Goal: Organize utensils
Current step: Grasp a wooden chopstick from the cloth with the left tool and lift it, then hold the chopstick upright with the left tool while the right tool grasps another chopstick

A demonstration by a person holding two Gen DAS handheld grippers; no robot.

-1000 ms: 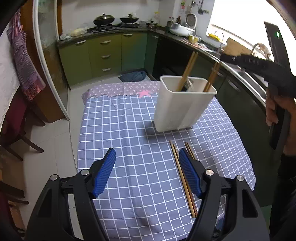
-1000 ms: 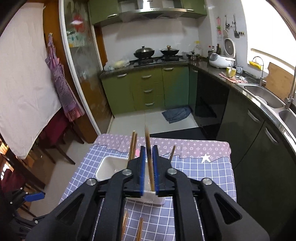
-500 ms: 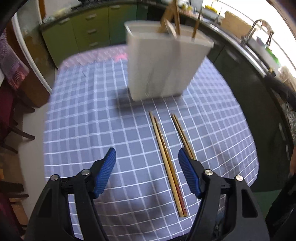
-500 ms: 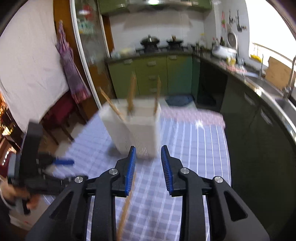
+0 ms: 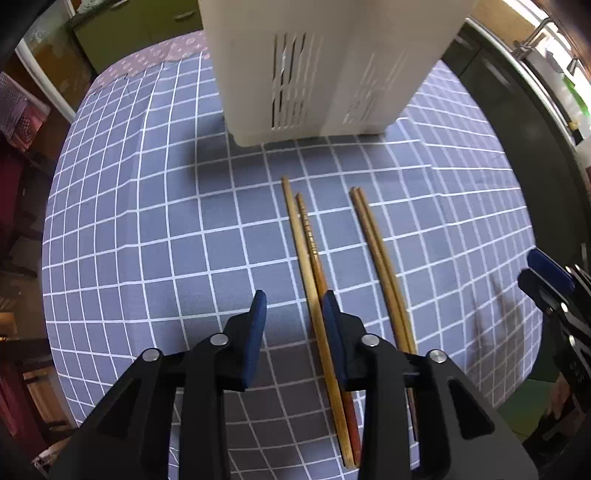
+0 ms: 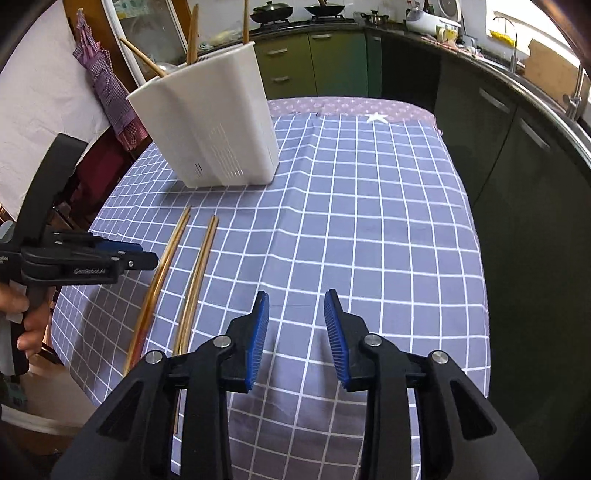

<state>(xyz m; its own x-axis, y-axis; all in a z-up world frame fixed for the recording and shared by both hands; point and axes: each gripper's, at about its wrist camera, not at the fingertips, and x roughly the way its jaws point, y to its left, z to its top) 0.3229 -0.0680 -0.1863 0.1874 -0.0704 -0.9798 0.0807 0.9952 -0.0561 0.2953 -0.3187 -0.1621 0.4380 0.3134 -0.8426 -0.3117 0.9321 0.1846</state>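
Observation:
Two pairs of wooden chopsticks lie on the checked tablecloth [image 5: 147, 221]: a left pair [image 5: 306, 251] [image 6: 162, 266] and a right pair [image 5: 376, 251] [image 6: 199, 266]. Behind them stands a white slotted holder [image 5: 314, 66] [image 6: 210, 122] with several chopsticks [image 6: 192, 33] upright in it. My left gripper [image 5: 293, 314] [image 6: 110, 258] points steeply down and its jaws are closing. The left pair runs between them, close to the right pad [image 5: 330, 321], while the left pad stands apart. My right gripper [image 6: 297, 317] [image 5: 546, 280] hovers right of the chopsticks, its jaws opening with nothing between them.
Dark and green kitchen cabinets [image 6: 332, 62] and a sink counter [image 6: 554, 74] run behind and to the right of the table. A chair with checked cloth [image 6: 107, 85] stands at the left. A hand [image 6: 22, 317] holds the left gripper at the table's near left edge.
Both grippers dropped toward the table. The right one left its chopstick in the holder and its jaws parted. The left jaws narrowed about the left pair.

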